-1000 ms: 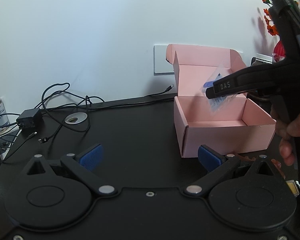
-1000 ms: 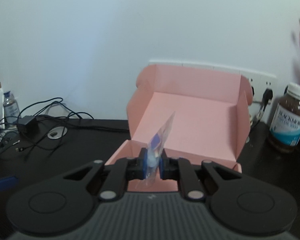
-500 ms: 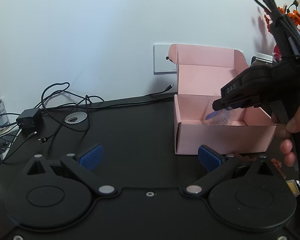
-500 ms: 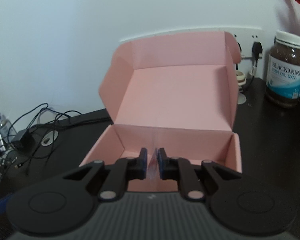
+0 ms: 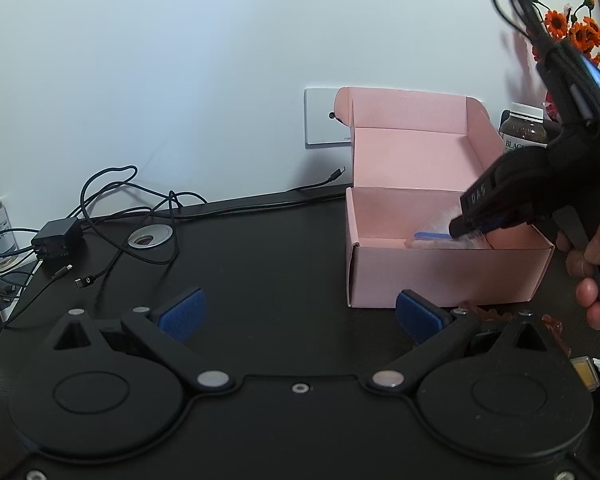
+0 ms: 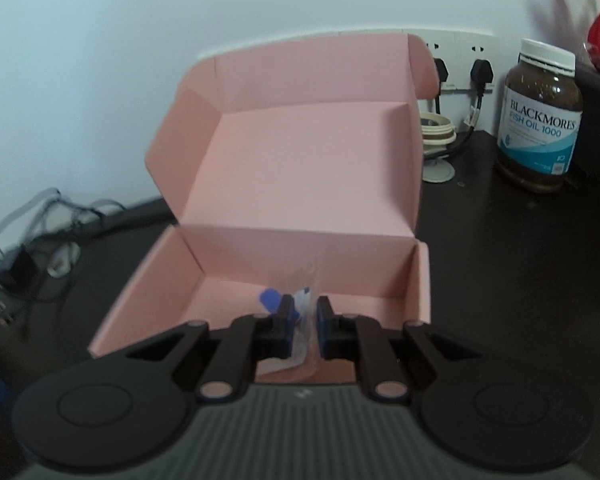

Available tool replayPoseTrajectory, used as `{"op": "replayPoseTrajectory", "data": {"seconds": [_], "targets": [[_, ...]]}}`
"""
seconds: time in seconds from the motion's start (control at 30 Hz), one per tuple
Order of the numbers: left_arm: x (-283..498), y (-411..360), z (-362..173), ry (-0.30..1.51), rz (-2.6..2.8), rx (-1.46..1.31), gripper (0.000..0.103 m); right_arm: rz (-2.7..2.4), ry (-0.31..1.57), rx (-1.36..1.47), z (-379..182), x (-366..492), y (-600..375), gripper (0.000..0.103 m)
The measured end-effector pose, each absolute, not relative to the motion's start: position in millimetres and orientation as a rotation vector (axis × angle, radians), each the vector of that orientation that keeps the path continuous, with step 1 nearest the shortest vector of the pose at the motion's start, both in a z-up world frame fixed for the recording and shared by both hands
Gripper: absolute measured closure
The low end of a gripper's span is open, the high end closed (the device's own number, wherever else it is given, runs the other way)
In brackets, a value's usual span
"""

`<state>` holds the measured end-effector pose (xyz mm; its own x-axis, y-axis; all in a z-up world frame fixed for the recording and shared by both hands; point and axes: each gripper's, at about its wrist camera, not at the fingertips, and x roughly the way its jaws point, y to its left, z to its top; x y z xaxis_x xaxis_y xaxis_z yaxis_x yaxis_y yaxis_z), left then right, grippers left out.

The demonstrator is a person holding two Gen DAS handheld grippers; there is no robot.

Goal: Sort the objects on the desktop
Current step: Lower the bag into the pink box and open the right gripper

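Lowering a clear plastic packet (image 6: 305,322) into the pink box (image 6: 300,184), I've got it pinched in the right gripper (image 6: 302,330), jaws closed on its thin film. A blue piece shows inside the packet, and its lower end looks down near the box floor, though I can't tell if it touches. I judge it feather-light, floppy and slippery: it bows between the pads, so the flat middle is the place to hold, not a crinkly edge. From the left camera, the right gripper (image 5: 466,229) reaches in over the box's right wall, a hand (image 5: 592,256) on its handle. My left gripper (image 5: 298,312) hangs spread wide and empty, near the box's front. Further out: a fish oil bottle (image 6: 540,120) right, tangled cables (image 5: 112,208) far left.
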<state>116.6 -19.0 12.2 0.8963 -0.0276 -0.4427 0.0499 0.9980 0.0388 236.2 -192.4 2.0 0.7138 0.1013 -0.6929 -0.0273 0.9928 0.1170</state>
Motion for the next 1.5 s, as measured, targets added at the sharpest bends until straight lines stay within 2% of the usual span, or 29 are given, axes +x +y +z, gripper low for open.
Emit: {"op": "replayPoseTrajectory", "data": {"seconds": [0.17, 0.27, 0.43, 0.77, 1.23, 1.27, 1.3, 1.33, 1.4, 1.47, 1.5], "targets": [[116, -19, 12, 0.458, -0.041, 0.050, 0.000, 0.039, 0.798, -0.035, -1, 238, -180, 0.087], [116, -18, 12, 0.458, -0.042, 0.049, 0.000, 0.031, 0.775, -0.098, 2, 236, -175, 0.080], [116, -18, 12, 0.458, -0.042, 0.051, 0.000, 0.090, 0.723, -0.106, 12, 234, -167, 0.080], [117, -17, 12, 0.461, -0.041, 0.044, 0.000, 0.129, 0.845, -0.048, -8, 249, -160, 0.081], [114, -19, 13, 0.448, -0.042, 0.061, 0.000, 0.080, 0.844, 0.045, -7, 234, -179, 0.081], [114, -19, 13, 0.449, -0.042, 0.062, 0.000, 0.085, 0.829, 0.049, -6, 233, -179, 0.079], [115, -18, 13, 0.449, -0.042, 0.061, 0.000, 0.092, 0.812, 0.053, -4, 231, -180, 0.067], [114, -18, 13, 0.449, -0.042, 0.060, 0.000, 0.103, 0.795, 0.062, -2, 229, -180, 0.060], [115, -17, 13, 0.449, -0.042, 0.056, 0.000, 0.140, 0.755, 0.082, 3, 223, -180, 0.019], [115, -18, 13, 0.450, -0.043, 0.055, 0.000, 0.147, 0.699, 0.074, 10, 214, -177, 0.006], [115, -18, 13, 0.451, -0.043, 0.056, 0.000, 0.152, 0.669, 0.063, 13, 210, -176, 0.005]]}}
